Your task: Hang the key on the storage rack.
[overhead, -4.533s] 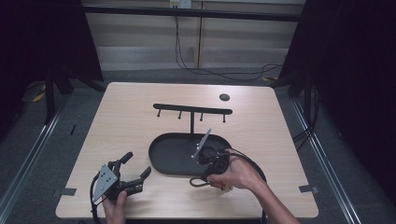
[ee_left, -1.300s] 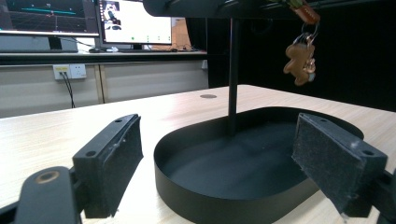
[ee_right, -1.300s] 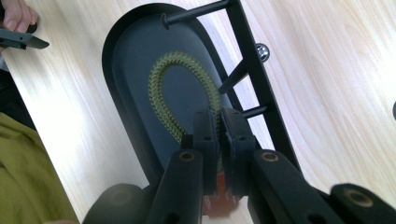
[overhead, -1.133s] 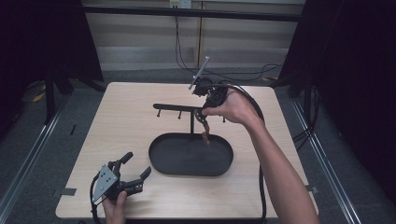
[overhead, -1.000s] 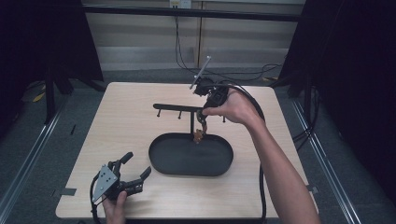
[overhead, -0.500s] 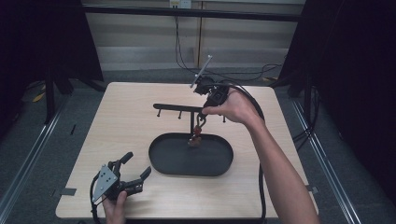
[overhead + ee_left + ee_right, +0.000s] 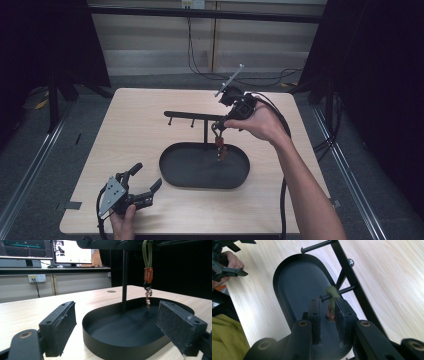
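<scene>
High view: right gripper [image 7: 218, 126] is reaching to the right end of the black hook rack [image 7: 192, 116], which is standing in the oval black tray [image 7: 172, 172] at table centre. A keychain [image 7: 220, 148] is hanging below the jaws, over the right part of the tray. Left gripper [image 7: 145, 185] is sitting at the near-left of the table [image 7: 135, 125], well apart from the tray, jaws spread, holding nothing.

Left gripper view: both pads wide apart, nothing between them. Beyond them the keychain's green cord loop [image 7: 147, 253] is dropping from the rack arm, with an orange tag [image 7: 148, 275] and metal clip under it, dangling just above the tray floor.

Right gripper view: the cord loop is lying over a peg [image 7: 337, 293] of the rack. Jaws are standing close on either side of the cord, just below the peg; cord and tag are sitting in the gap. Whether the pads are pinching it or have just let go, I cannot tell.

Judgement: task looks like hanging the keychain on a peg. Loop appears on, so nearly done. Left: confirm release, back the right gripper off.
</scene>
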The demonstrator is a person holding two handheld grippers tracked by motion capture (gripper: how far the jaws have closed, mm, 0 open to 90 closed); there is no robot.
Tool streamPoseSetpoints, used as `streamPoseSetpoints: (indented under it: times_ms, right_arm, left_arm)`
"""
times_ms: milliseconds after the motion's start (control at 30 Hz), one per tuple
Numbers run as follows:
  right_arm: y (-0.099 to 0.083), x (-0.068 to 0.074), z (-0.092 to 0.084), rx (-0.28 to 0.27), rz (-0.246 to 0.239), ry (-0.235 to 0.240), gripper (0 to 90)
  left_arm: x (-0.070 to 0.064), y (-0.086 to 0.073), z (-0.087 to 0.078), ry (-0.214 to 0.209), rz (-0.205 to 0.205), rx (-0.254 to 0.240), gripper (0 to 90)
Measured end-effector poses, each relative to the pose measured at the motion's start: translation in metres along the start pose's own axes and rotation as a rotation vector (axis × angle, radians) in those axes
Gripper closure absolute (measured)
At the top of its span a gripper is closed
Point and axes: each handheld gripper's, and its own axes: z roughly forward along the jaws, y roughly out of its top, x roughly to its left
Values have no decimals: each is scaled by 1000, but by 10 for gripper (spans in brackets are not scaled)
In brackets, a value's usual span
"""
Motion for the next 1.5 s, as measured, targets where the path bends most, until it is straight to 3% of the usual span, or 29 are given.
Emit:
streamPoseSetpoints:
  times_ms: [433,567,867,1100,1500]
  right_arm:
    - [-38,14,5,-195,21,45,759]
    - [-50,19,12,-235,12,35,749]
    - [-79,28,21,-354,44,30,720]
    - [-101,41,32,-464,30,17,644]
    - [-142,52,57,-605,108,-11,430]
  left_arm:
    - [0,0,0,0,0,0,156]
    - [0,0,0,1,-4,-3,156]
    - [0,0,0,1,-4,-3,156]
    - [0,0,0,0,-1,-1,156]
    - [0,0,0,1,-3,-3,157]
